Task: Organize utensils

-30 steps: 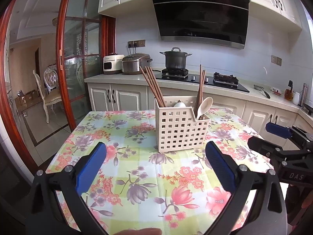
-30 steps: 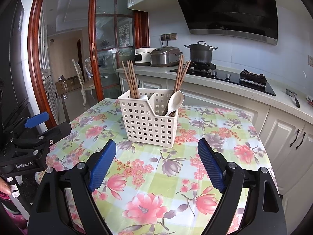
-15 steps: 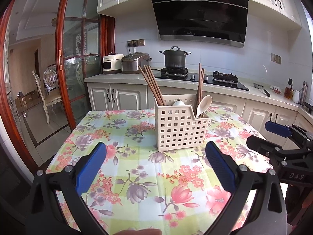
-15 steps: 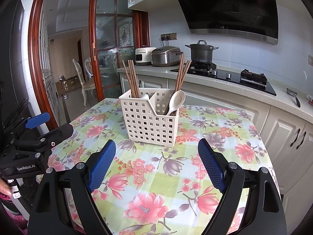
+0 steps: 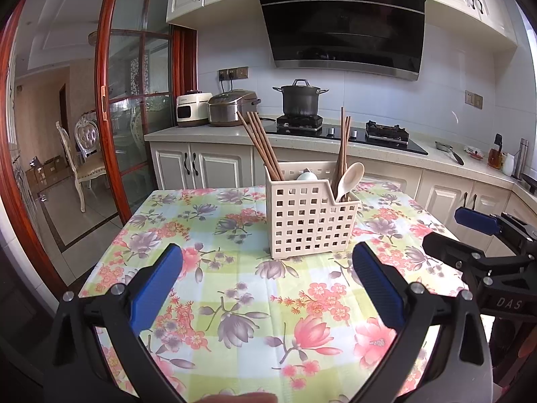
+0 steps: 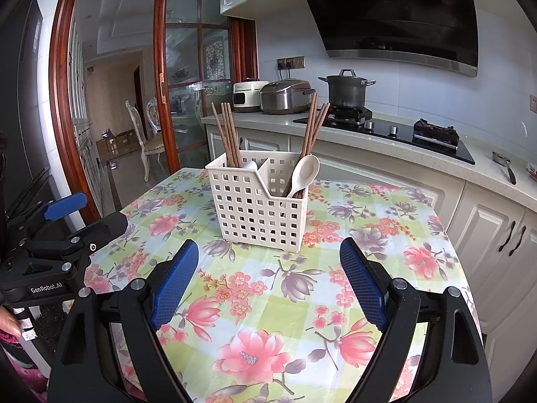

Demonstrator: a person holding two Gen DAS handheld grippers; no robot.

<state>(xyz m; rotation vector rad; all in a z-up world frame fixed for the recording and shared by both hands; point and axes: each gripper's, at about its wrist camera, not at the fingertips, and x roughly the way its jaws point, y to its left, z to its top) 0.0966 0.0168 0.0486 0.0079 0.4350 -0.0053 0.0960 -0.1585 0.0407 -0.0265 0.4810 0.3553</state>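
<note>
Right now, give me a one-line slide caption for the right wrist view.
Open right gripper faces a white caddy of chopsticks and a spoon on the floral table.

I see a matt cream plastic basket point(image 5: 310, 221), its walls pierced with square holes. The chopsticks point(image 5: 260, 146) in it look like brown wood, and the spoon point(image 5: 349, 179) is smooth, pale and slightly glossy. The cloth point(image 5: 235, 288) on the worktop has a faint sheen. My gripper pads point(image 6: 174, 280) are ribbed blue rubber on matt black plastic arms. The far pot point(image 5: 299, 99) is dark metal.
</note>
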